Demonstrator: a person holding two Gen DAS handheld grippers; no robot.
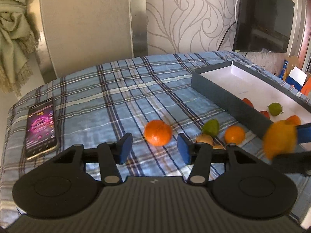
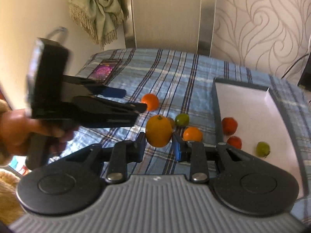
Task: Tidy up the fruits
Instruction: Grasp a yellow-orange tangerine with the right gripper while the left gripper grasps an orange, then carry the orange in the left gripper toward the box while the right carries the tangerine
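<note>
Gripping now: the right hand-held gripper (image 2: 158, 145) has its pads pressed on a yellow-orange fruit (image 2: 159, 131), stem end up, held clear above the plaid-covered surface (image 1: 116, 89).
Where it goes, I'd judge: into the shallow box (image 2: 252, 108), which lies to the right of that fruit and a little beyond; one near wall stands between them.
Box contents: two red fruits and a green one.
Left hand-held gripper (image 1: 153, 147): jaws partly apart, nothing between them.
Its nearest target: the orange (image 1: 158, 132), lying just ahead of those open jaws on the cloth.
Round things: no long axis to line up.
Other loose fruit: a green one (image 1: 210, 126) and a smaller orange (image 1: 234, 134), nearer the box.
</note>
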